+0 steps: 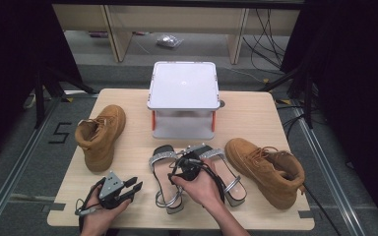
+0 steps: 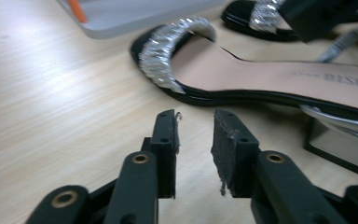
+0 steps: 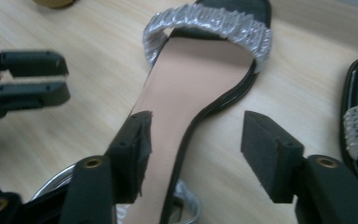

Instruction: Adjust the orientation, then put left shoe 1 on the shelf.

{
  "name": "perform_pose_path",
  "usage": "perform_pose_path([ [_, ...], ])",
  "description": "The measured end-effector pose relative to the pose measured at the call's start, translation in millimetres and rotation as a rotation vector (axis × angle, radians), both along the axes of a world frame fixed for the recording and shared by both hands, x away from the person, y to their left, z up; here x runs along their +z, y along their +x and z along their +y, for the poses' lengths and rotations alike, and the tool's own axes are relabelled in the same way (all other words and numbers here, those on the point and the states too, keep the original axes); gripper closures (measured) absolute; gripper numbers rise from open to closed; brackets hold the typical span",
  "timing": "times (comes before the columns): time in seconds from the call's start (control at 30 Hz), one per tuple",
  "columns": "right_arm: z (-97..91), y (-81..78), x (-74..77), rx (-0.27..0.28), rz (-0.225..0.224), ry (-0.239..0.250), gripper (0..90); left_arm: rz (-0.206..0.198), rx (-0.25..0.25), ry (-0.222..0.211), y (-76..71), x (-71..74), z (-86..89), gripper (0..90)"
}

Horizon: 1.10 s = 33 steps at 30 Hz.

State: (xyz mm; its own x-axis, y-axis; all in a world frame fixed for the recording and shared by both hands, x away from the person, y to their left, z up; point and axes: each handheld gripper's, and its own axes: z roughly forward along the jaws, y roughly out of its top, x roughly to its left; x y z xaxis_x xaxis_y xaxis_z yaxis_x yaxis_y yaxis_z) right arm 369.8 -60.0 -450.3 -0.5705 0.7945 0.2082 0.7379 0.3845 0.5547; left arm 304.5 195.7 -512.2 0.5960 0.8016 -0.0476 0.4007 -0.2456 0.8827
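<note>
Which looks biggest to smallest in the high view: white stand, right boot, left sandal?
1. white stand
2. right boot
3. left sandal, narrower, though about as long as the boot

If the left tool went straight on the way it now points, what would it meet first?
Probably the near sandal: the open left tool points across bare table at the sandal's side edge, though depth is unclear.

Sandal (image 3: 186,116): glittery silver strap, matt beige insole, glossy black edge. Table (image 1: 256,118): pale wood grain. Boots (image 1: 101,135): tan suede.
</note>
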Motion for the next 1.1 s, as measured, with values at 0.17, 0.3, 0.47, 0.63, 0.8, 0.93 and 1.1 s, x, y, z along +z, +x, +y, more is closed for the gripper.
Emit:
perform_pose_path([
  [0.17, 7.4, -3.0, 1.5, -0.007, 0.062, -0.002, 38.7, -0.038, 0.023, -0.021, 3.9, -0.3, 1.9, 63.6],
  [0.3, 15.8, -3.8, -0.4, 0.003, 0.096, -0.02, 36.2, -0.052, 0.034, -0.021, 4.4, -0.6, 2.1, 62.9],
  [0.47, 26.9, -2.2, -2.0, -0.009, 0.135, -0.056, 35.0, -0.053, 0.044, -0.014, 3.9, -2.2, 3.0, 62.4],
  [0.63, 33.6, 0.1, -2.8, 0.007, 0.162, -0.089, 34.4, -0.055, 0.049, -0.025, 5.2, -4.2, 3.1, 62.1],
  [0.8, 36.5, 0.0, -2.7, 0.019, 0.166, -0.139, 33.8, -0.063, 0.045, -0.019, 5.3, -4.6, 2.0, 62.1],
  [0.93, 40.2, -2.2, -1.4, -0.02, 0.211, -0.154, 33.8, -0.055, 0.044, -0.018, 4.3, -6.9, 3.4, 62.1],
  [1.1, 44.5, -2.6, -3.1, -0.011, 0.226, -0.159, 33.0, -0.051, 0.04, -0.021, 5.0, -7.7, 2.3, 62.0],
])
